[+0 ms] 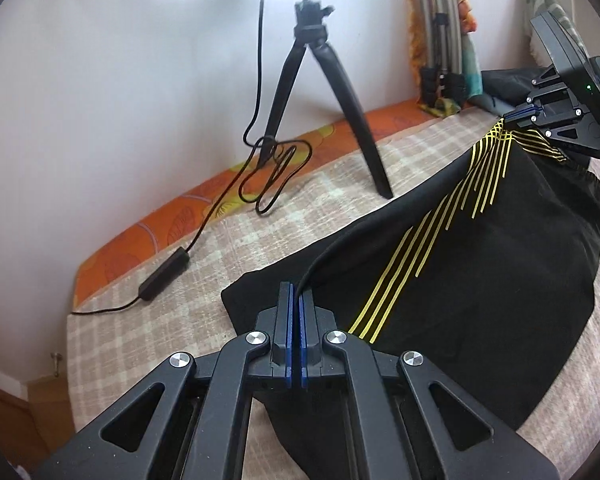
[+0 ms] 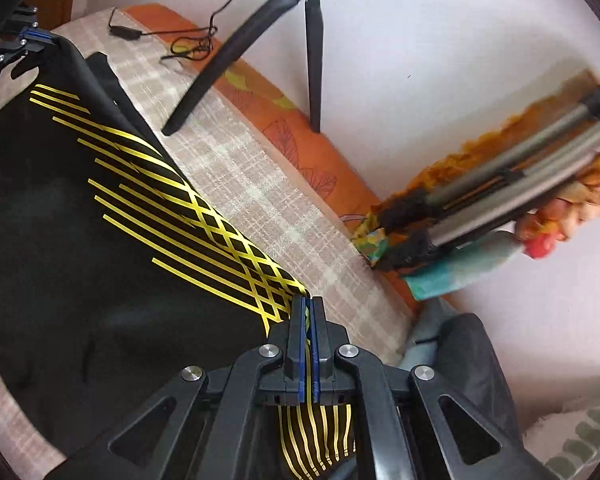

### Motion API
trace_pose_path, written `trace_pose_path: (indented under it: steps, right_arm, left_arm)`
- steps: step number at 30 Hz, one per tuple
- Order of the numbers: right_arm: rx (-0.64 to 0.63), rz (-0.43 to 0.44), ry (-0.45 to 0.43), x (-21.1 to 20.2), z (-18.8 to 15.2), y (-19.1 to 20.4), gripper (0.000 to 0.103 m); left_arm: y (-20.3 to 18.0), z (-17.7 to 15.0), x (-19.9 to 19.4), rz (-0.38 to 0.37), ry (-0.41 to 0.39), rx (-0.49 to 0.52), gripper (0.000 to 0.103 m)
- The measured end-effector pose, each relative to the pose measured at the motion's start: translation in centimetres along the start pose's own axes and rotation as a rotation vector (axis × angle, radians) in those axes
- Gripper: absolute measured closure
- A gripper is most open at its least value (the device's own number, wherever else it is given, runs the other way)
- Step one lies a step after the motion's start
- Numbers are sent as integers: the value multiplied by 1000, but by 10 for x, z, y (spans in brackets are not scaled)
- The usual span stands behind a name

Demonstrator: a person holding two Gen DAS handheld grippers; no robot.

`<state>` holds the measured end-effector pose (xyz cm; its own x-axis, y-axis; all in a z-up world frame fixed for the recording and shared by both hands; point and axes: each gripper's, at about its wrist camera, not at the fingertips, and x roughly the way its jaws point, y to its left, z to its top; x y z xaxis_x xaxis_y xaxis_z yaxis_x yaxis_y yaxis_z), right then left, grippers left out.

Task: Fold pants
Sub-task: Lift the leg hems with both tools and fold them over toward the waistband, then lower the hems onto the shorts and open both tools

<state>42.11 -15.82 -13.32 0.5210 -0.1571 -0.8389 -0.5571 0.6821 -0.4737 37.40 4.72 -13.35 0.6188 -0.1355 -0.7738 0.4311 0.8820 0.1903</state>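
Black pants with yellow stripes hang stretched between my two grippers above the checked bed cover. My left gripper is shut on the black fabric edge at the near end. My right gripper is shut on the yellow-striped part of the pants. In the left wrist view the right gripper grips the far end at the upper right. The left gripper shows at the upper left of the right wrist view, clamped on the other end. Below the held edge the cloth sags onto the bed.
A black tripod stands on the bed by the white wall, its cable and inline switch trailing over the cover. A folded silver tripod and coloured cloths lie at the bed's corner. An orange sheet edge lines the wall.
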Motion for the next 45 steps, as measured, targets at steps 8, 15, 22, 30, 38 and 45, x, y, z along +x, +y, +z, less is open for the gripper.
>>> trace_pose_path:
  steps: [8,15,22,30,38,45]
  right_arm:
    - [-6,63,57,36,4,4,103]
    - [59,123,86,52,3,-3,102]
    - [193,158,99,56,1,-30,75]
    - [235,183,91,53,-11,-36,72]
    - [196,172,102,42,-24,-32,94]
    - [199,129,107,37,-37,-36,103]
  left_arm:
    - [7,-3,28,-4,74,-29,99]
    - [40,-2,39,63,89,-152,97]
    - [59,-8,20,66,52,-191,85]
    - [45,-17,29,-12,76,-129,59]
    - [38,-12,34,34,42,-95,102]
    - [44,8,40,78,19,-101,103]
